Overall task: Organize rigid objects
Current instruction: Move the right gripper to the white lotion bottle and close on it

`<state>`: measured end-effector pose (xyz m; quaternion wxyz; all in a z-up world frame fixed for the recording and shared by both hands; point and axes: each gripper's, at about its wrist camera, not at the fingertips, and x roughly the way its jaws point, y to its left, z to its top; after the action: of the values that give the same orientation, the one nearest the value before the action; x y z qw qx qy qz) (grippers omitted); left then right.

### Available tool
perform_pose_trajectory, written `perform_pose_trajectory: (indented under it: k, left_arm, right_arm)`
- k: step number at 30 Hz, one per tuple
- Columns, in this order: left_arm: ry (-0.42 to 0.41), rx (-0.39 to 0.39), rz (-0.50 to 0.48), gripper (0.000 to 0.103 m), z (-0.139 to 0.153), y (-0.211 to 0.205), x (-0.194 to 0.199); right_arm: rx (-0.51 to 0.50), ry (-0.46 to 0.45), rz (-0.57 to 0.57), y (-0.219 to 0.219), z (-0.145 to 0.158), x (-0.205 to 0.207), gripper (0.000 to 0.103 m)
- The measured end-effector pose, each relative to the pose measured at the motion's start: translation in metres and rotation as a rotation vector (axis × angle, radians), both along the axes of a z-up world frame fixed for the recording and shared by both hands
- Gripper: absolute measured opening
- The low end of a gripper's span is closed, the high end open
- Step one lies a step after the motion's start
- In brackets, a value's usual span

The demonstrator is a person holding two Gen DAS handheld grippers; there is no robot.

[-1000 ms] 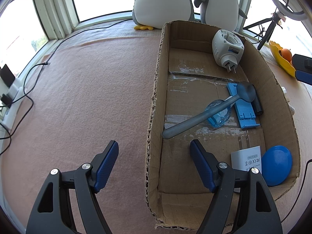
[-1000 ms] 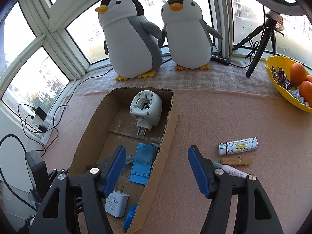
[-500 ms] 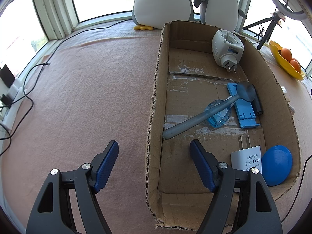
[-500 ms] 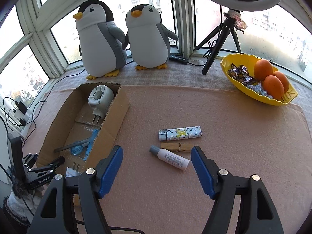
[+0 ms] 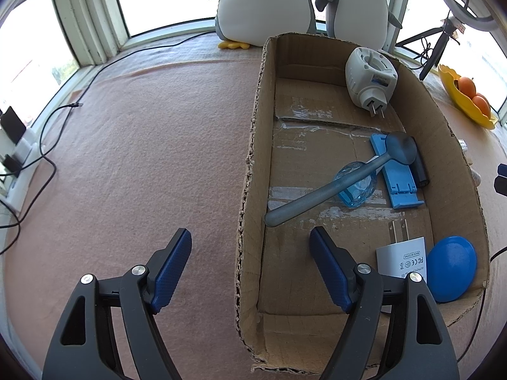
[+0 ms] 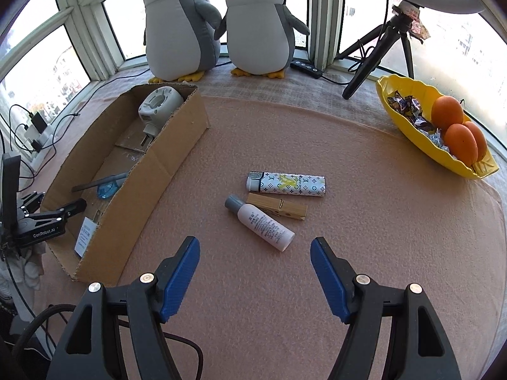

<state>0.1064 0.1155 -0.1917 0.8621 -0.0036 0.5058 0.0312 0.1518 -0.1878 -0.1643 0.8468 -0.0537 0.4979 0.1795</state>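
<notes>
the left gripper (image 5: 250,253) hangs with jaws opening and empty, straddling the near left wall of the cardboard box (image 5: 250,164). the right gripper (image 6: 255,264) has jaws wide apart, gripping nothing, above the surface (image 6: 364,221). just beyond its jaws lie a white bottle (image 6: 259,223), a wooden clothespin (image 6: 282,208) and a patterned lighter (image 6: 286,184).

Bay windows (image 6: 364,9) wrap worktop, white frames, strong daylight. Pink felt cover (image 6: 348,253) on worktop. Two plush penguins (image 6: 180,25) on sill, ring light tripod (image 6: 380,50) right, cables (image 5: 41,145) left.
</notes>
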Motion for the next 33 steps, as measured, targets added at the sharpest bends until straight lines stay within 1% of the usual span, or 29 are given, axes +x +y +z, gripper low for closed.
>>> perform_pose_trajectory:
  k: [4,7,9,13,15,22,26,33]
  left_arm:
    - [0.000,-0.001,0.003,0.081,-0.001,0.002,0.000]
    - [0.000,-0.003,0.005,0.081,-0.001,0.002,0.000]
    - [0.000,-0.003,0.006,0.081,-0.001,0.003,0.000]
    - [0.001,-0.004,0.006,0.081,-0.001,0.003,0.000]
    - [0.001,-0.003,0.006,0.081,-0.001,0.003,0.000]
    - [0.001,-0.004,0.007,0.081,-0.001,0.003,0.000]
    - [0.001,-0.004,0.007,0.081,-0.001,0.003,0.000]
    - [0.001,-0.004,0.008,0.081,-0.001,0.003,0.000]
  right_arm:
    - [0.027,0.051,0.019,-0.001,-0.011,0.013,0.068]
    - [0.012,0.061,0.030,0.001,-0.017,0.020,0.068]
    - [0.006,0.069,0.040,0.003,-0.020,0.024,0.064]
    - [-0.002,0.087,0.057,0.008,-0.025,0.029,0.063]
    - [-0.004,0.100,0.065,0.010,-0.028,0.031,0.059]
    - [-0.023,0.136,0.072,0.016,-0.038,0.041,0.052]
    - [-0.029,0.157,0.068,0.017,-0.043,0.043,0.045]
    - [-0.048,0.168,0.070,0.021,-0.045,0.042,0.036]
